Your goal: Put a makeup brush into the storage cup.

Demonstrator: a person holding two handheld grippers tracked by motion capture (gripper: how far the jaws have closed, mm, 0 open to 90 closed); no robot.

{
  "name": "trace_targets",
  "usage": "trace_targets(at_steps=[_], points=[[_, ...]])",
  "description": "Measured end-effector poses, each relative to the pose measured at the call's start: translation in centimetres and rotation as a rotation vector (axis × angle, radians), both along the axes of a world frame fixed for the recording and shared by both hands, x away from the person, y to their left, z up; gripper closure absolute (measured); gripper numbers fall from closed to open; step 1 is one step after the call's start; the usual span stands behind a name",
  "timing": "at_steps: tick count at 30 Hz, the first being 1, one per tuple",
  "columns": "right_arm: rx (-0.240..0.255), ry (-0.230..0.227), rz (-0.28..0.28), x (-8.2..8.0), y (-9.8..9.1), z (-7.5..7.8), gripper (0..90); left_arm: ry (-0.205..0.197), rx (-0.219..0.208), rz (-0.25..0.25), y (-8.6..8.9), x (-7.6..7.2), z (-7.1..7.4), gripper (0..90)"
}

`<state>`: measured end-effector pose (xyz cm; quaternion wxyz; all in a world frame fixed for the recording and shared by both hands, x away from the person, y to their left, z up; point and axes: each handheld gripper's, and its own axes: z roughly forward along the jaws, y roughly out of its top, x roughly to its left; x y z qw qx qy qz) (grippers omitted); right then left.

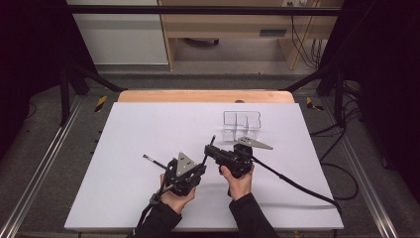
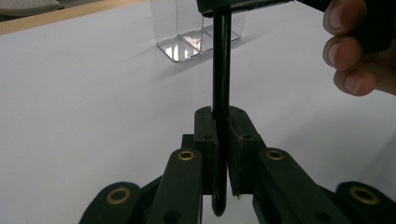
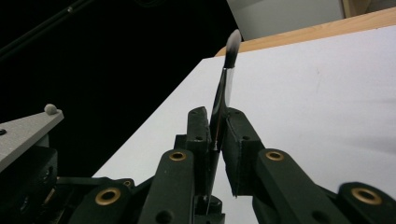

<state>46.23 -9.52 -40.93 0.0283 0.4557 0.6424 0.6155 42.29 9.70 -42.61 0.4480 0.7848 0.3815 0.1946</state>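
Both grippers, left (image 2: 219, 140) and right (image 3: 217, 135), clenched on one brush (image 2: 220, 70), handle left, ferrule right.

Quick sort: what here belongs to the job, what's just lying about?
In the job:
- black brush, clamped by both grippers
- left gripper
- right gripper
- clear divided box, likely where it goes

Lying about:
- wooden shelf unit behind the table
- floor cables

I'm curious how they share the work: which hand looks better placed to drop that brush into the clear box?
Probably the right. The left gripper and right gripper both clamp the brush, but the right sits nearer the clear box.
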Motion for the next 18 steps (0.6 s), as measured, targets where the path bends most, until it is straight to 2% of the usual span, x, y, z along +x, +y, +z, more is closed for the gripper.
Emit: trace_targets(at_steps=[9,12,18], points=[[0.012,-0.024,0.025,-0.3,-0.1,0.2,84.2,-0.002,-0.008,-0.021,0.1,0.0,0.2,82.1],[0.013,-0.034,0.026,-0.4,-0.2,0.3,84.2,-0.002,-0.013,-0.028,0.3,0.0,0.3,77.6],[-0.012,-0.063,0.019,-0.5,-0.6,0.7,84.2,-0.007,-0.013,-0.075,1.1,0.2,0.7,66.0]])
